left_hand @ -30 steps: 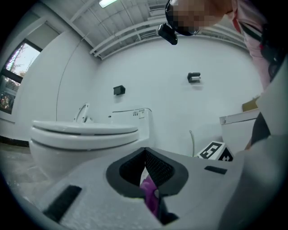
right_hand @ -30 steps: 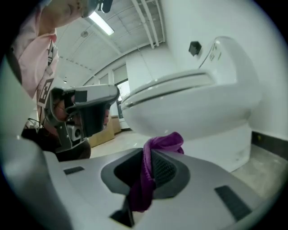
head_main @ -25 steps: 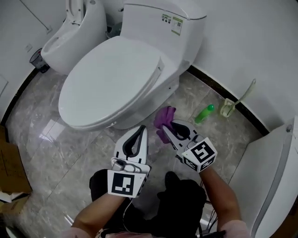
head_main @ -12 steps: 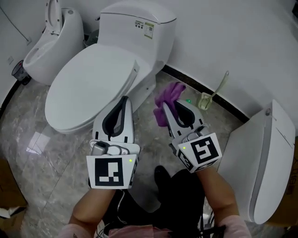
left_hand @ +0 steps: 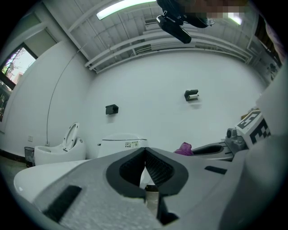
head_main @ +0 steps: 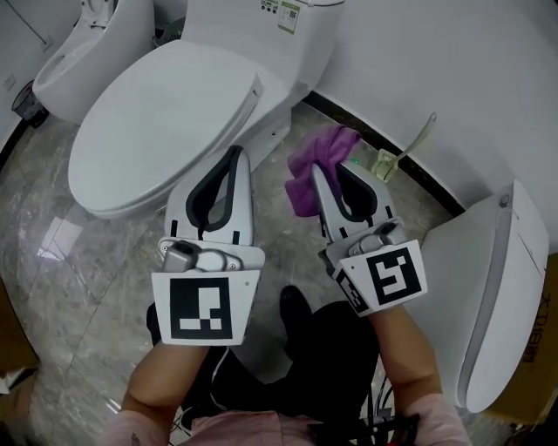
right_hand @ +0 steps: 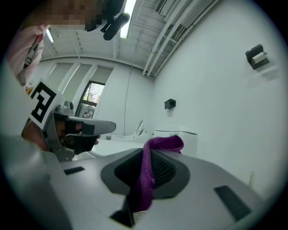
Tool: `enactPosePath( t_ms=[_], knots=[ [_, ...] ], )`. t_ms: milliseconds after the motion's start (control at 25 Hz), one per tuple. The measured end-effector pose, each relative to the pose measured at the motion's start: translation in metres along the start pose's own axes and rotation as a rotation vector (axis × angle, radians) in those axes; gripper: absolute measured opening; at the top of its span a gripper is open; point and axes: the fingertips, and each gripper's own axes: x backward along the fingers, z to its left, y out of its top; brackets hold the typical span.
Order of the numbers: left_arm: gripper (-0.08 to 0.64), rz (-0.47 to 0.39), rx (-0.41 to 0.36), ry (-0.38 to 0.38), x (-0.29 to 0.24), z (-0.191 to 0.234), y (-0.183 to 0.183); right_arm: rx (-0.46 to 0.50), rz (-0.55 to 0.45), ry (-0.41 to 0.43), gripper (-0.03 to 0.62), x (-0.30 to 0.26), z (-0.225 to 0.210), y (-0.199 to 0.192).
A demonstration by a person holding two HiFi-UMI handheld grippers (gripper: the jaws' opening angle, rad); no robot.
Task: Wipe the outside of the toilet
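Toilet (head_main: 166,122): white, one-piece, glossy. Lid (head_main: 148,131) down & shut, wide oval, front end twd lower left in head view. Tank (head_main: 261,22) at back, vs white wall, w/ small stickers on top. Base stands on grey marble-look floor.

Cloth (head_main: 312,174): purple, knit-looking, crumpled. Pinched betw. right gripper's (head_main: 330,170) jaws. In right gripper view a strip of cloth (right_hand: 150,175) runs down betw. the dark pads, w/ a bunched loop poking out past the tips. In head view it hangs beside the toilet's right flank, near the base. No contact w/ toilet visible.
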Motion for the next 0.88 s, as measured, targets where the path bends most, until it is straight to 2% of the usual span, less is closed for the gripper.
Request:
enactPosePath(
  t_ms=[880],
  knots=[
    [0.008, -0.013, -0.006, -0.009, 0.0007, -0.004, -0.0028, -0.006, 0.014, -0.007, 0.055, -0.0049, 0.0026, -0.007]
  ],
)
